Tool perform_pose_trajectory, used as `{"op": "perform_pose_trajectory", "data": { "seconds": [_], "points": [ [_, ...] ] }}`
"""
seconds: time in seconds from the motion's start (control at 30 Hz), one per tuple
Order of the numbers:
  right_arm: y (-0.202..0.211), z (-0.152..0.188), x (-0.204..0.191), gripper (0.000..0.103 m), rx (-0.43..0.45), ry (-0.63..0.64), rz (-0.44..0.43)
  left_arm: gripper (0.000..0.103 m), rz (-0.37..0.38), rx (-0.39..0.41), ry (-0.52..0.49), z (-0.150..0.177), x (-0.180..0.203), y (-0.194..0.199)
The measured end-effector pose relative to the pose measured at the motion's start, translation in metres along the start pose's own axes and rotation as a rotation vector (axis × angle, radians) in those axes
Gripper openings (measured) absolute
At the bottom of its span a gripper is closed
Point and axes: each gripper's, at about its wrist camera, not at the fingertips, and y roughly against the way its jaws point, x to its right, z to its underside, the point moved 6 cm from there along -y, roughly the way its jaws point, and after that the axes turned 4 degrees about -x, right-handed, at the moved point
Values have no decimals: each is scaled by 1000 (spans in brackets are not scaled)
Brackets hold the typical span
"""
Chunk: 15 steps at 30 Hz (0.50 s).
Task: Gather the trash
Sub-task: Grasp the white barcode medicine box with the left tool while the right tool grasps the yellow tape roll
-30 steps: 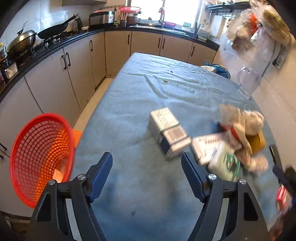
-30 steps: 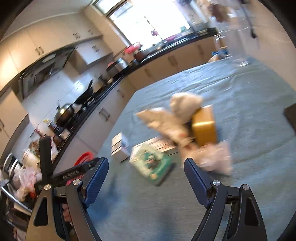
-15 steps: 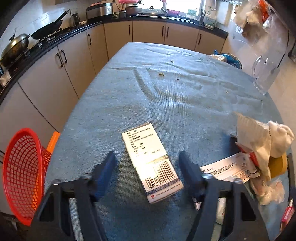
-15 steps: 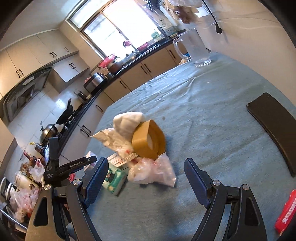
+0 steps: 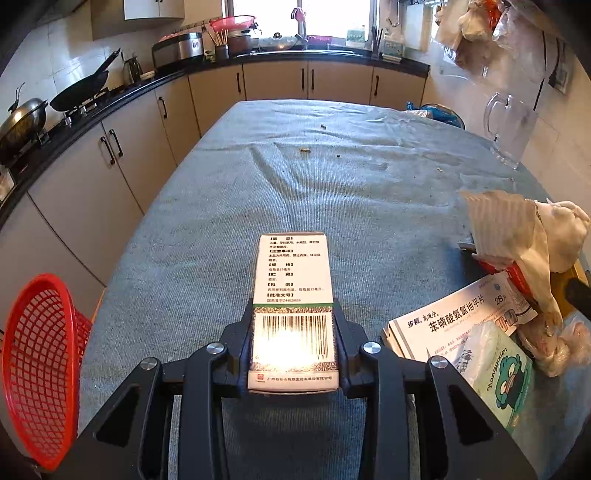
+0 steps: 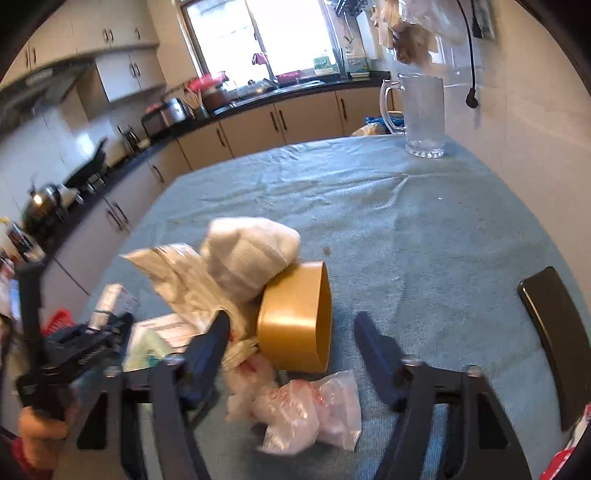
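A home kitchen is shown. Beige cabinets [image 5: 110, 173] are fitted under a black worktop [image 5: 92, 110], on which a wok [image 5: 79, 92] and rice cooker [image 5: 179, 46] are set. A sink tap [image 5: 299, 22] is mounted below the window [image 6: 258, 37].

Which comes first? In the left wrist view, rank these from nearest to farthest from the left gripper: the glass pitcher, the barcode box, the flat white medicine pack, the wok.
1. Barcode box: clamped in the left gripper, dead centre.
2. Flat white medicine pack: just to the right on the tablecloth.
3. Glass pitcher: far right edge of the table.
4. Wok: off the table, on the stove at far left.
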Motion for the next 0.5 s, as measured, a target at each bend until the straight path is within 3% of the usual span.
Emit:
{"op": "perform_pose_trajectory", "data": {
  "seconds": [0.07,0.5],
  "points": [
    [-3,2,4,35,-2,-7,-2,33,4,6,3,0,1,0],
    [30,-11,30,33,215,-125,-14,33,29,110,-1,-4,2,22]
  ]
}}
